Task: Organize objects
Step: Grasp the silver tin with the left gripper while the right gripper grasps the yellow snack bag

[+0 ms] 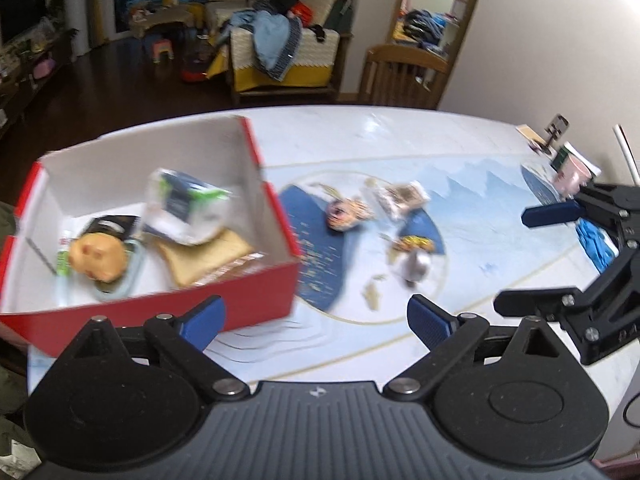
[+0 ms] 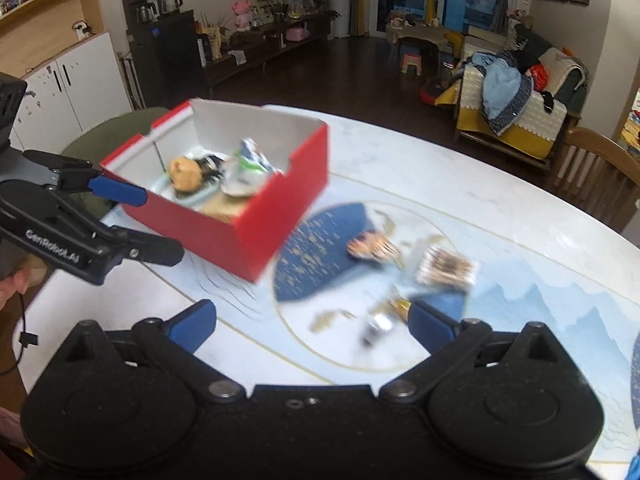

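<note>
The table (image 1: 360, 132), white with a blue-patterned mat, carries everything, and the biggest thing on it is the red box (image 1: 256, 300) with white inner walls, standing open-topped at the left side so loose items can be dropped in from above. Inside it already lie a green-and-white packet (image 1: 184, 204), propped on a flat tan piece like a slice of bread (image 1: 204, 260), and a round tan toy (image 1: 96, 258) beside them; they are piled loosely, which suggests collecting rather than neat arranging. Well apart from the box, on the mat to its right, about 3 small things remain: a patterned square packet (image 2: 446, 268), an orange striped item (image 2: 374, 248) and a small silvery object (image 2: 376, 326), all too blurred to name surely. The left gripper (image 1: 316, 322) stands wide open with nothing between its blue pads, hanging just beside the box's near wall. The right gripper (image 2: 312, 326) is likewise spread and empty, pointing down toward the silvery object and the packet, so it seems placed to take one of them next. At the far right edge a pink cup (image 1: 572, 176) stands out of the way.
</note>
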Demonstrator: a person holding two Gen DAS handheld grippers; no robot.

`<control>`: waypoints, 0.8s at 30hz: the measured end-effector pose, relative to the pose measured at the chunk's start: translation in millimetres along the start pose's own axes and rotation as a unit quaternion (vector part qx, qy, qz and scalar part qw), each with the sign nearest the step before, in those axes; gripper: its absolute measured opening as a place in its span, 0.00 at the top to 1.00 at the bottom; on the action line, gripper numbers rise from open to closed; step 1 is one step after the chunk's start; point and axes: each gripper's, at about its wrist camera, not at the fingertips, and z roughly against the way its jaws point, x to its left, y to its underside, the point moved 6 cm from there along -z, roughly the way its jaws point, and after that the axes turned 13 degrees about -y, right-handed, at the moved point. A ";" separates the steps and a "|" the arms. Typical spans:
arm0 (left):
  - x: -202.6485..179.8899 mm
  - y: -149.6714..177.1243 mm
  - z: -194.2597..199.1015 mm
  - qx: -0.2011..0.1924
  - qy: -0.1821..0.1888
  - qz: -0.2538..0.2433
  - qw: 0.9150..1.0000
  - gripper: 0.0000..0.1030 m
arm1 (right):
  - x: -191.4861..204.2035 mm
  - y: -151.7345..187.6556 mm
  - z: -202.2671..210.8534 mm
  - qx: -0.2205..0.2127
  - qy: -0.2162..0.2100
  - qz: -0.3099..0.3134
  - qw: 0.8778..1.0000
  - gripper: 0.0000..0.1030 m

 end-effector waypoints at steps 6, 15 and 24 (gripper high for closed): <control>-46.7 7.9 -15.9 0.011 0.012 -0.020 1.000 0.01 | -37.3 24.8 12.0 0.004 0.014 -0.023 1.000 0.01; -96.6 15.5 -45.4 0.027 0.035 -0.051 0.998 0.00 | -90.1 44.7 15.0 0.006 0.040 -0.056 0.998 0.01; -122.3 11.1 -88.2 0.039 0.013 -0.059 0.997 0.00 | -126.9 45.4 -5.6 0.023 0.046 -0.050 0.997 0.01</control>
